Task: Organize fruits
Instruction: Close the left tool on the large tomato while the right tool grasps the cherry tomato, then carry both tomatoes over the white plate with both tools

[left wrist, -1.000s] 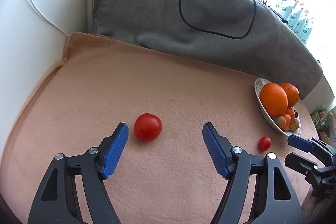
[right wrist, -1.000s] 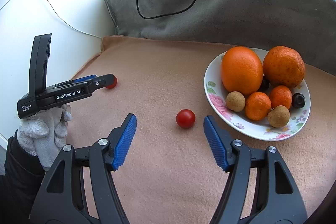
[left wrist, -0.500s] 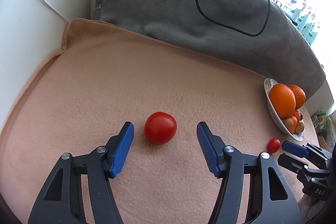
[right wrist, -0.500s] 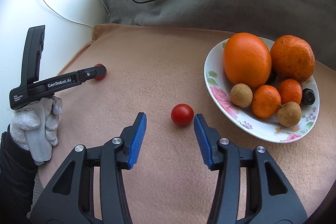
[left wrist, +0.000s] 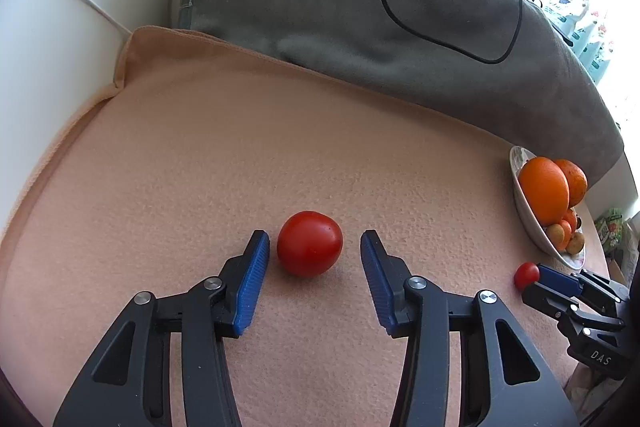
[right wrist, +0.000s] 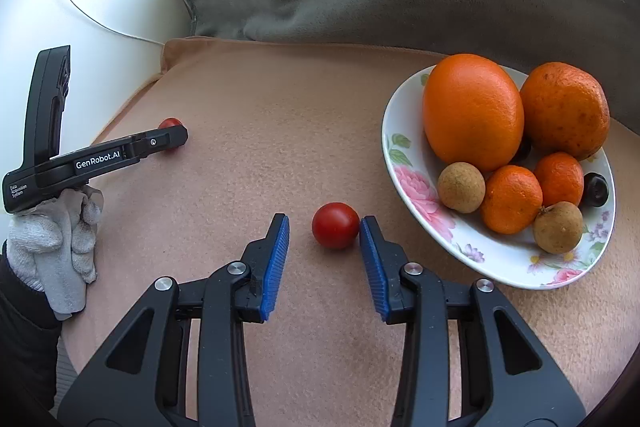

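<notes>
Left gripper (left wrist: 312,255): I see its blue jaws closing around the large tomato (left wrist: 310,243), not yet pressing it.
Right gripper (right wrist: 325,233): jaws closing around the small tomato (right wrist: 335,225); right pad just touching, left pad apart.
Plate (right wrist: 412,183): floral, heaped with fruit, just right of the small tomato.
Writing: "GenRobot.AI" on the left gripper's side; "DAS" on the right gripper.

"GenRobot.AI" on left gripper (right wrist: 172,137), "DAS" on right gripper (left wrist: 532,283)
</notes>
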Motion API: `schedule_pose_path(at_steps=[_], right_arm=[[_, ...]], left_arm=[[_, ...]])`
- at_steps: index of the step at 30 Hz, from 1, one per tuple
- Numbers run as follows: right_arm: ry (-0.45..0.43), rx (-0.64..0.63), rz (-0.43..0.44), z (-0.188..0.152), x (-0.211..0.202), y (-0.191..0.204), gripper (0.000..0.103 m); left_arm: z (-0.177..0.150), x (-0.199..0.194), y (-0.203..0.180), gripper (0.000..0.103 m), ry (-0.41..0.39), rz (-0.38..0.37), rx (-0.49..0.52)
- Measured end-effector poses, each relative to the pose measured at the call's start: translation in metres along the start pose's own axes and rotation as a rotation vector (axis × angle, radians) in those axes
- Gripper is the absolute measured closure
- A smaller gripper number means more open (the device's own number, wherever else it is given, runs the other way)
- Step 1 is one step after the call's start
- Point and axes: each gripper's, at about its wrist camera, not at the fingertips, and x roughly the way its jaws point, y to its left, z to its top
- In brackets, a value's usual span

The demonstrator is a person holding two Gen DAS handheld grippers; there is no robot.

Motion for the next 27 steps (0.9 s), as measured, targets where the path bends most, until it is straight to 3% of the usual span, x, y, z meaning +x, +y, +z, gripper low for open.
schedule_pose_path(at_steps=[7,27], right_arm=[[0.015,0.000,-0.010,0.001,0.008,0.000,0.074],[-0.041,-0.001,0.016,-0.001,-0.006,-0.001,0.077]], left_arm=[[0.000,0.002,0.000,0.072,0.002,0.002,0.003],[-0.008,-0.023,-0.023,0.072,-0.052,-0.014,0.055]])
